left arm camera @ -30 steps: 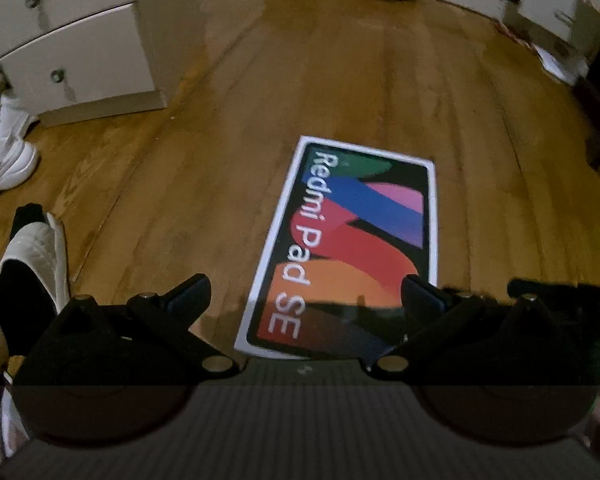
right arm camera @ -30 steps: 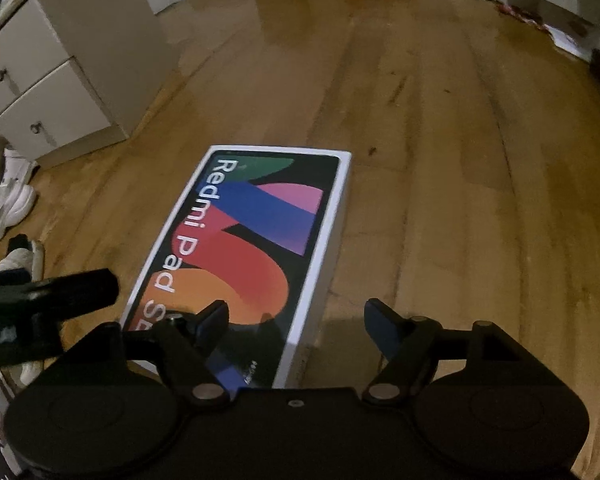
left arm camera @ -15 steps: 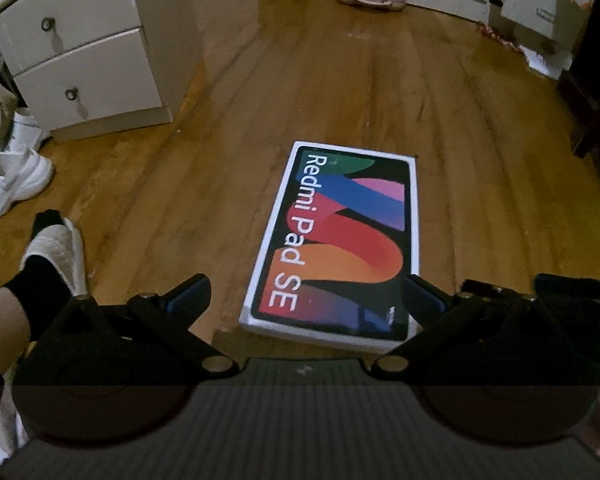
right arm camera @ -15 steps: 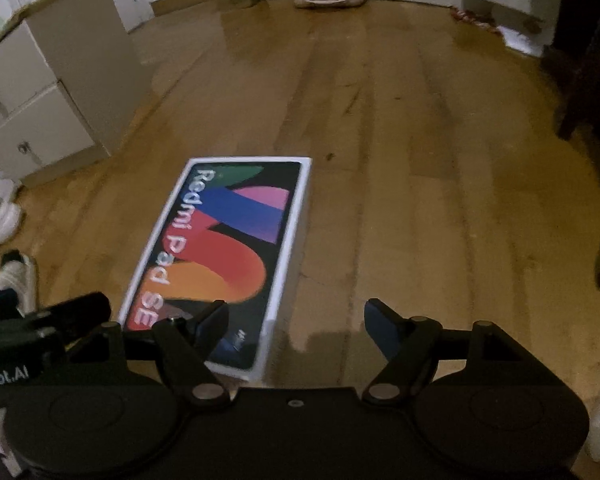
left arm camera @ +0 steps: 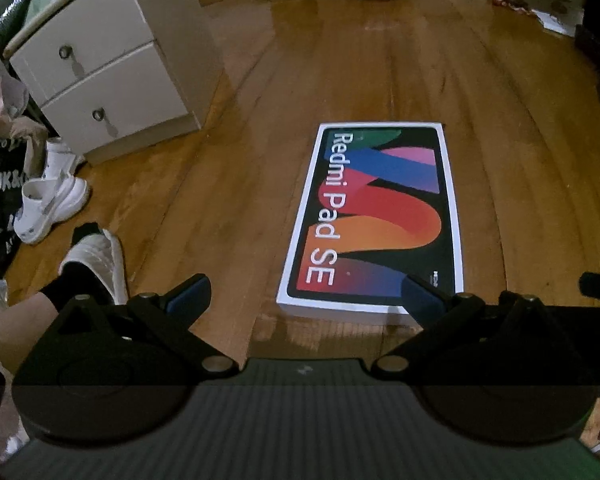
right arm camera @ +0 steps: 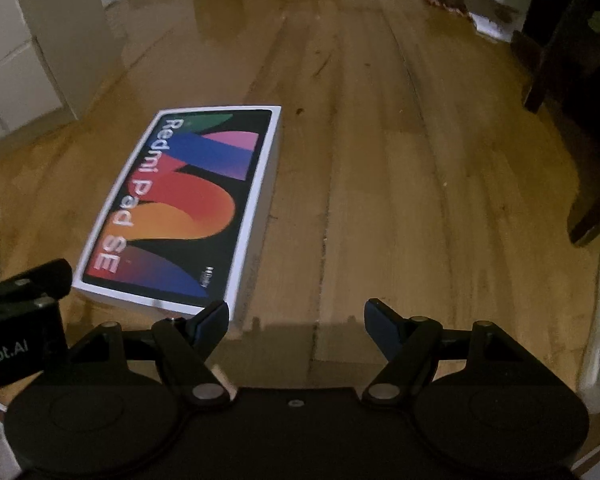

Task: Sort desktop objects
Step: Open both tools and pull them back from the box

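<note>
Both grippers have drawn back from the tablet box, jaws apart

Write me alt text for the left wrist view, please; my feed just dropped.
A Redmi Pad SE box lies flat on the wooden floor, lengthwise ahead of the open, empty left tool, whose right finger overlaps the box's near right corner. A white two-drawer cabinet stands at upper left, with white shoes and a slippered foot below it.
</note>
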A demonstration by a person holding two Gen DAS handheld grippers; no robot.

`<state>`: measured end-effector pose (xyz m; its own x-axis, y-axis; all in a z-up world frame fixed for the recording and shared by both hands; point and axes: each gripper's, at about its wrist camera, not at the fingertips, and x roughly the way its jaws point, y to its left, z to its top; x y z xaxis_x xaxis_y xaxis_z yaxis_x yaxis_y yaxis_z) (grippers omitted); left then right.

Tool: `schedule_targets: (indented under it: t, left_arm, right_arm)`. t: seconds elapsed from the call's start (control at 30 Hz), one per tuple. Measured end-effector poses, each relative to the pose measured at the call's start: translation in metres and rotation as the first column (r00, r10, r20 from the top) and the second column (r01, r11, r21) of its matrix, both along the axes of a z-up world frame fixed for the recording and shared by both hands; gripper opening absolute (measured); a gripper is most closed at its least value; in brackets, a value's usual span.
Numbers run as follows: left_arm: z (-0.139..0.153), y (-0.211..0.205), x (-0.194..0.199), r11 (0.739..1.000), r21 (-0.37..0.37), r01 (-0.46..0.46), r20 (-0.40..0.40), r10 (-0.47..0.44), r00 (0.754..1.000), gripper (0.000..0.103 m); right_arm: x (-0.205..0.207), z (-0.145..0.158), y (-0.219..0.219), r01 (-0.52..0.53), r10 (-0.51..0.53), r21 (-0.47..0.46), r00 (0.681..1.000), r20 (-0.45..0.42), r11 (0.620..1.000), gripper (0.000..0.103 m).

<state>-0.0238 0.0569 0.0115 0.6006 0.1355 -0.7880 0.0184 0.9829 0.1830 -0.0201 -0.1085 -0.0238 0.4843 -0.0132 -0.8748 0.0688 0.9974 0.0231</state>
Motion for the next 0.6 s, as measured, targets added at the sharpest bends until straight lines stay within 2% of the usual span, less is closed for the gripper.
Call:
schedule_targets:
  t: [0.1, 0.23, 0.37, 0.5, 0.6]
  left_arm:
    - [-0.004, -0.001, 0.005, 1.0, -0.023, -0.019, -0.001, 0.019, 1.0, 0.103]
    - [-0.01, 0.001, 0.01, 0.996, -0.068, -0.051, -0.016, 0.05, 0.999, 0.103]
    - [-0.015, -0.002, 0.012, 0.999, -0.019, -0.042, -0.014, 0.042, 0.999, 0.103]
    - [-0.017, 0.004, 0.014, 0.998, 0.011, -0.065, -0.015, 0.065, 0.998, 0.103]
    - [-0.016, 0.007, 0.015, 0.997, 0.035, -0.076, -0.012, 0.077, 0.997, 0.103]
  right_arm:
    - [0.003, -0.001, 0.001, 0.005, -0.004, -0.036, 1.0, 0.012, 0.999, 0.08]
    - [0.009, 0.0, -0.004, 0.035, -0.034, -0.032, 0.998, 0.049, 0.999, 0.08]
    - [0.015, -0.005, -0.004, 0.054, -0.054, -0.007, 0.998, 0.035, 0.999, 0.08]
    - [0.021, -0.011, 0.0, 0.064, -0.064, 0.06, 0.998, 0.001, 0.996, 0.078]
    - [0.022, -0.011, 0.009, 0.044, -0.044, 0.047, 0.999, 0.005, 0.998, 0.078]
